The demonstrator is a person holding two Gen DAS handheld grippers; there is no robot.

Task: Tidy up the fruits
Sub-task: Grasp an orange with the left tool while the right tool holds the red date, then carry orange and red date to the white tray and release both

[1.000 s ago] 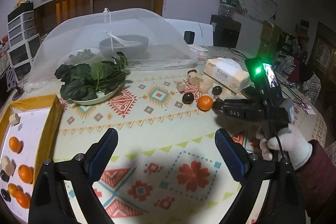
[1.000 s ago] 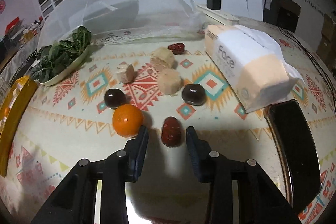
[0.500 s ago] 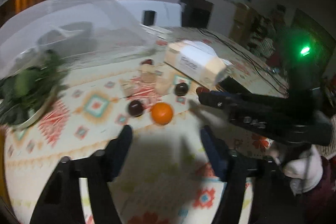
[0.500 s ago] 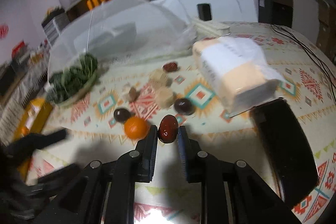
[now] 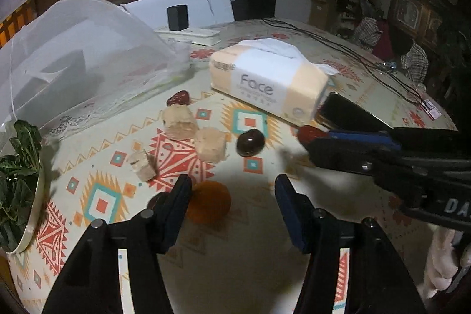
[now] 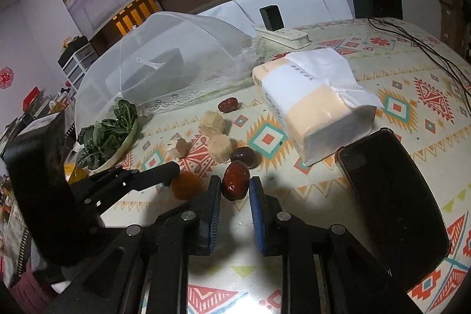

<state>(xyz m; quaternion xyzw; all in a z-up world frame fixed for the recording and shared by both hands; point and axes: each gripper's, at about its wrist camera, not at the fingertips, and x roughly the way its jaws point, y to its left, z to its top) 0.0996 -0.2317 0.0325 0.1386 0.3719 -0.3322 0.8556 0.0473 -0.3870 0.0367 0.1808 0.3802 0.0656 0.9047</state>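
Observation:
My right gripper (image 6: 235, 188) is shut on a red date (image 6: 234, 180) and holds it above the patterned table; its tip with the date shows in the left wrist view (image 5: 309, 134). My left gripper (image 5: 232, 194) is open, its jaws on either side of an orange (image 5: 208, 205), which also shows in the right wrist view (image 6: 186, 185). A dark round fruit (image 5: 250, 142) lies beyond it, with a smaller dark one (image 5: 156, 200) by the left finger. Another red date (image 5: 178, 98) lies farther back. Several beige cubes (image 5: 210, 147) lie between them.
A tissue pack (image 5: 269, 81) lies at the back right, with a black phone (image 6: 391, 202) beside it. A mesh food cover (image 5: 73, 61) stands at the back left. A plate of leafy greens (image 5: 17, 190) sits at the left. A power strip (image 6: 282, 37) lies far back.
My left gripper has moved forward and to the right until its jaws straddle the orange. My right gripper has closed on the red date and lifted it off the table.

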